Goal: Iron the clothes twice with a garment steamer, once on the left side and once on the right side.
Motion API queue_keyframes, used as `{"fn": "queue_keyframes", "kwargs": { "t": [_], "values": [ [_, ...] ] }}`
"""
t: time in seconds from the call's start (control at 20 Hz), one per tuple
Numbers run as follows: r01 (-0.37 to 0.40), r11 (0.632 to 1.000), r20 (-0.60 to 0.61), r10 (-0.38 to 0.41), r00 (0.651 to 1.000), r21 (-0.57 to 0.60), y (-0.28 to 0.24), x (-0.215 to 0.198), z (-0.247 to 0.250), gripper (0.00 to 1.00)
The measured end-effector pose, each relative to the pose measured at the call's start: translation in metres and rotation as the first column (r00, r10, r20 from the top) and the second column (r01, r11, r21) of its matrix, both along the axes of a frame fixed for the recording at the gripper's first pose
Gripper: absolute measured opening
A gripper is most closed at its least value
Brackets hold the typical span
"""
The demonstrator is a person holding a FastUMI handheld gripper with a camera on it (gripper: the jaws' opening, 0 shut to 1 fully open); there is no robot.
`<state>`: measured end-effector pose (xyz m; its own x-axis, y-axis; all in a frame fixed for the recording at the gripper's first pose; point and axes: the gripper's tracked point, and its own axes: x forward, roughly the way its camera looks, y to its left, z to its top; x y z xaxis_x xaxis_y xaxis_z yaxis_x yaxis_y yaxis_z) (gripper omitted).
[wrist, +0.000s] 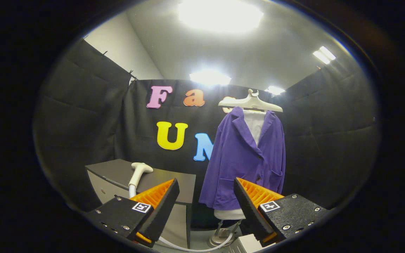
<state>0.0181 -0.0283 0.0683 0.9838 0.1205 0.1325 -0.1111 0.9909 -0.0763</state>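
purple jacket [246,160], plain, dark buttons, over a white garment [255,126] on a cream hanger [250,102]. steamer head [139,173] cream-white, its hose [188,247] pale and translucent. table [118,172] dark grey on top, light grey on the front. stand base [220,239] silver metal.

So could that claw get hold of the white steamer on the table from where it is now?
Probably yes. The claw is open and holds nothing, and the steamer head rests on the grey table just beyond one finger, with nothing lying between them. The purple jacket hangs off to the other side.
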Motion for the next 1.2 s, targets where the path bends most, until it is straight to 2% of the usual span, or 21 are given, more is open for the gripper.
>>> {"fn": "queue_keyframes", "kwargs": {
  "t": [0.15, 0.35, 0.5, 0.65, 0.9, 1.1, 1.2],
  "values": [
    [-0.083, 0.996, -0.007, 0.083, 0.997, 0.034, 0.003, -0.005, 0.009, 0.96],
    [-0.255, 0.966, -0.027, 0.257, 0.966, 0.050, 0.029, -0.019, 0.017, 0.96],
    [-0.311, 0.949, -0.027, 0.313, 0.949, 0.049, 0.047, -0.021, 0.042, 0.96],
    [-0.370, 0.924, -0.032, 0.374, 0.927, 0.099, 0.079, -0.013, 0.064, 0.96],
    [-0.379, 0.919, -0.036, 0.385, 0.922, 0.109, 0.136, 0.045, 0.077, 0.95],
    [-0.355, 0.925, -0.115, 0.371, 0.922, 0.134, 0.191, 0.107, 0.058, 0.96],
    [-0.316, 0.940, -0.193, 0.336, 0.922, 0.129, 0.215, 0.139, 0.035, 0.96]
  ]
}}
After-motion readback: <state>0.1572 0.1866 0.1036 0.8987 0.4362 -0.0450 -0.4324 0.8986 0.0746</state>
